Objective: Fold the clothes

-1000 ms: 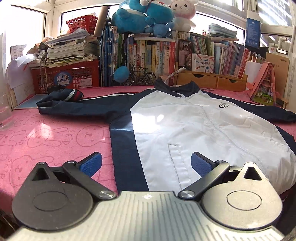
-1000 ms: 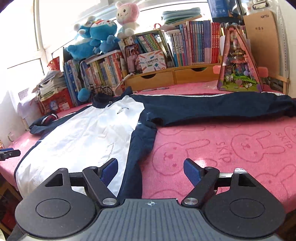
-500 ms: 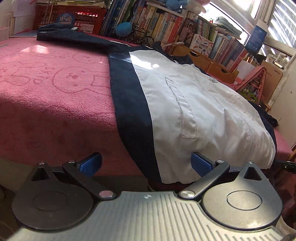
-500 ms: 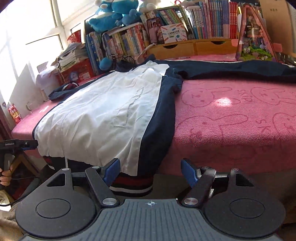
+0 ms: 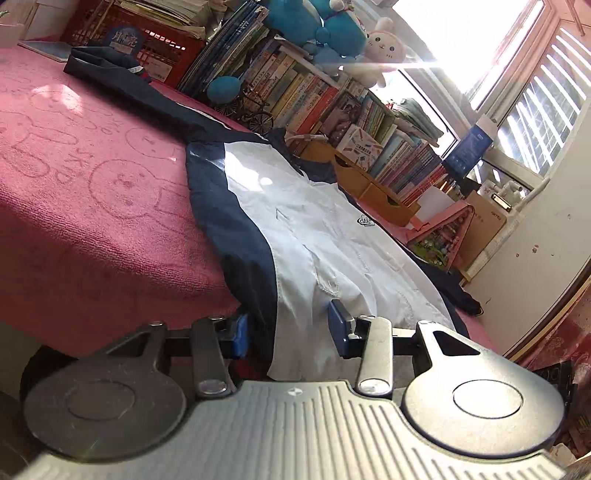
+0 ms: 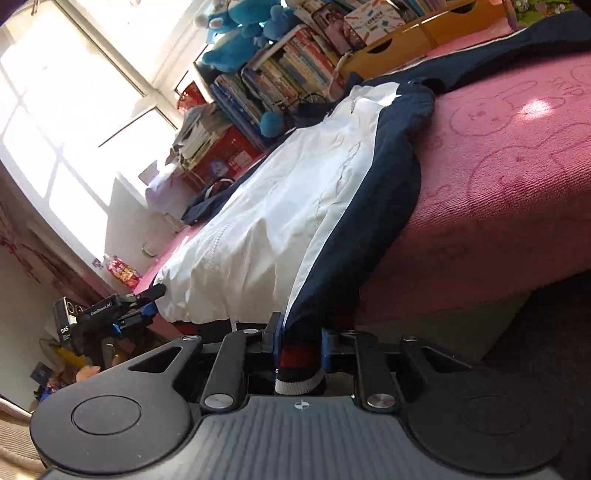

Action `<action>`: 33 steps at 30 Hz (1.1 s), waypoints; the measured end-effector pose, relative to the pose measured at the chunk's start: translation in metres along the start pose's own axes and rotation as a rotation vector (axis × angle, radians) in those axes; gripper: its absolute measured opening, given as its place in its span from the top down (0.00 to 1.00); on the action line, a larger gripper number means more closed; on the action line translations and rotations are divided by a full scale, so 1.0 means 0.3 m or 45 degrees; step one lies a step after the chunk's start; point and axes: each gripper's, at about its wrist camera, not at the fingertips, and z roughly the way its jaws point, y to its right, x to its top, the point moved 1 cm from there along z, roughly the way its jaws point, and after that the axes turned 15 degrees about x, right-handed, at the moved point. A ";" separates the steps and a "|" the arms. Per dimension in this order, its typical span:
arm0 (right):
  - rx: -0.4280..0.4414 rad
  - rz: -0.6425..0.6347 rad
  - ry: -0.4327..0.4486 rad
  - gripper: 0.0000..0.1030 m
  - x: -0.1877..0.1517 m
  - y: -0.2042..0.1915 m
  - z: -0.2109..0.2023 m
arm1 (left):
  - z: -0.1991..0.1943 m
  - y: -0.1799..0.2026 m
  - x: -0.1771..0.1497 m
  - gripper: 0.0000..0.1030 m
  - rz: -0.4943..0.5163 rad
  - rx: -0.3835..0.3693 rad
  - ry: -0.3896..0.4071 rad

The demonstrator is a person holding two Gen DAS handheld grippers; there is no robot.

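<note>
A white and navy jacket (image 5: pixel 317 229) lies face up on the pink bunny-print table cover (image 5: pixel 81 206), its hem hanging over the front edge. My left gripper (image 5: pixel 290 328) is partly closed around the hem's left corner, with the cloth between its blue pads (image 5: pixel 340 328) and a gap left. My right gripper (image 6: pixel 301 343) is shut on the jacket's (image 6: pixel 280 206) striped hem band (image 6: pixel 299 363) at the right corner. The left gripper also shows in the right wrist view (image 6: pixel 144 306).
Books, a red basket (image 5: pixel 155 40), blue plush toys (image 5: pixel 314 26) and wooden drawers (image 5: pixel 369 184) line the back of the table. A pink triangular house model (image 5: pixel 443 232) stands at the back right. A white wall (image 5: pixel 546 229) is to the right.
Both grippers have dropped below the table's front edge and tilted. The right jaws closed on the hem band. The left jaws narrowed around the hem.
</note>
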 end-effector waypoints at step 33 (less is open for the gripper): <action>-0.815 -0.421 -0.225 0.46 1.065 0.334 0.945 | 1.012 0.557 0.443 0.00 1.145 0.589 -0.011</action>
